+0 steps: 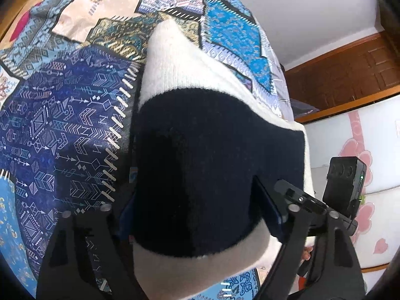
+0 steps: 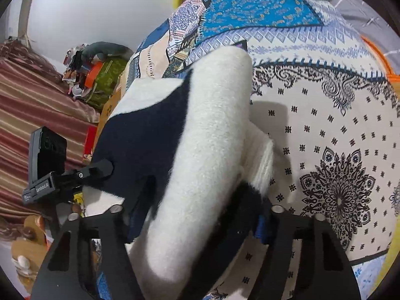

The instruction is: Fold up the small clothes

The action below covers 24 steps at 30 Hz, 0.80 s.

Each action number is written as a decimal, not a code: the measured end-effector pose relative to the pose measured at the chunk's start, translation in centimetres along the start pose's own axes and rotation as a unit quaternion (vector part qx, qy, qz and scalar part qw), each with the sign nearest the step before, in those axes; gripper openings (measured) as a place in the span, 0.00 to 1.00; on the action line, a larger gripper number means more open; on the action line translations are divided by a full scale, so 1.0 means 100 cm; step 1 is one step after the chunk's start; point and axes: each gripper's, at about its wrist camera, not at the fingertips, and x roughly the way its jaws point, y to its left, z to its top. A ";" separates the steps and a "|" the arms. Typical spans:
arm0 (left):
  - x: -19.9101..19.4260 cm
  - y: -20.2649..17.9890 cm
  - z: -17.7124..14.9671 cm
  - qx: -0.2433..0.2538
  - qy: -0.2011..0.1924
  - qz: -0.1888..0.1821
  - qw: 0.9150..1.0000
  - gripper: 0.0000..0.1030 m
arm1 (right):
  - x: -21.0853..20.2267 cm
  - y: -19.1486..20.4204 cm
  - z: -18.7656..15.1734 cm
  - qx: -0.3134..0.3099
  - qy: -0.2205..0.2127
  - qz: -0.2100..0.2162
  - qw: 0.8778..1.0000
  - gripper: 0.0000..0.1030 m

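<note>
A: From the left wrist, what do the left tongs (image 1: 197,215) have?

B: A small knitted garment (image 1: 215,165), navy in the middle with cream bands above and below. It fills the gap between the two black fingers, and the blue pads press into the navy part on both sides, so these tongs are clenched on it. The cloth bulges up and away from them over the patchwork bedspread (image 1: 65,130).

A: Where on the bed?

B: Toward its right edge as this view shows it; the spread curves off there to a white wall and a brown wooden door (image 1: 350,75). The other tool's small black camera box (image 1: 346,180) sits just right of the garment, a green light on its side.

A: And the right wrist?

B: The right tongs (image 2: 195,222) grasp the same garment (image 2: 200,162). A thick cream roll runs up between the fingers, navy cloth either side of it, and the blue pad on the right is pressed into the cloth. The garment is lifted; its shadow falls on the cream paisley patch (image 2: 325,150).

A: Anything beside the bed?

B: A striped red-brown cover (image 2: 32,105) to the left, clutter behind it, and the left tool's black camera box (image 2: 47,150) against the navy cloth.
</note>
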 end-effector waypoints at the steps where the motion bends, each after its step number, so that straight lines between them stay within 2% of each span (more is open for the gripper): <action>1: -0.005 -0.003 -0.002 0.010 -0.008 -0.003 1.000 0.71 | -0.001 0.001 0.001 -0.002 -0.003 -0.002 1.000 0.50; 4: -0.016 -0.009 -0.004 0.032 -0.022 -0.007 0.999 0.63 | -0.006 0.007 0.002 -0.009 -0.010 -0.005 1.000 0.43; 7: -0.024 -0.014 -0.007 0.044 -0.030 -0.006 0.999 0.59 | -0.010 0.017 0.004 -0.028 -0.019 -0.015 0.999 0.40; 18: -0.081 -0.022 -0.018 0.068 -0.081 0.011 0.994 0.56 | -0.018 0.068 0.016 -0.073 -0.049 -0.010 0.996 0.38; 24: -0.120 -0.010 -0.024 0.075 -0.117 0.021 0.990 0.48 | -0.011 0.093 0.019 -0.092 -0.050 -0.006 0.994 0.38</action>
